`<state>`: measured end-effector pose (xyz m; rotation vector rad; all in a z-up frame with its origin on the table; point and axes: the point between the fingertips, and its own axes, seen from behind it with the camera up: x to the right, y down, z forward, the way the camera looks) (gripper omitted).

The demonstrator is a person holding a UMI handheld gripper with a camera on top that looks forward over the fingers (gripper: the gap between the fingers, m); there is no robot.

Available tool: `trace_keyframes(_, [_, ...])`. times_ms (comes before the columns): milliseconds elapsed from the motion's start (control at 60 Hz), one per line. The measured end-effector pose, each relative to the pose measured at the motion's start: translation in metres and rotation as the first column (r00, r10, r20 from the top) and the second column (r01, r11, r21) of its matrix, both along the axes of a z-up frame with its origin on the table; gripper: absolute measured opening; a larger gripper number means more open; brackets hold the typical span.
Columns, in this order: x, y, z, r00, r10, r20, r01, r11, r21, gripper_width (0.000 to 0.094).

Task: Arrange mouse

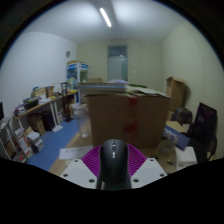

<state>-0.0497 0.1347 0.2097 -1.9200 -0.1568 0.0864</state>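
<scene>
A black computer mouse with a grey scroll wheel sits between my two fingers, its nose pointing away from me. The magenta pads press against both of its sides. My gripper is shut on the mouse and holds it up in the air, well above the floor, facing into the room. The rear of the mouse is hidden at the bottom of the view.
A large open cardboard box stands straight ahead. Shelves with clutter line the left wall. A dark chair and more boxes stand on the right. A door is in the far wall. Blue floor lies at the left.
</scene>
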Motion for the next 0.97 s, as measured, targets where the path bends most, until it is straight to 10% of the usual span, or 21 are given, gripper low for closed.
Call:
trace_keyframes(417, [0.110,-0.017,-0.219,0.997,-0.077,0.032,0.083,0.946,-0.314,0.0393])
trace_keyframes(633, [0.109,-0.016,-0.217,0.996,-0.073,0.056,0.089,0.928,-0.362,0.0500])
trace_keyframes(733, [0.114,-0.027,-0.213,0.990,-0.110,0.092,0.138,0.902,-0.410,0.0823])
trace_keyframes(967, [0.072,-0.100,-0.150,0.977,-0.202,0.060,0.209,0.888,-0.410,0.0820])
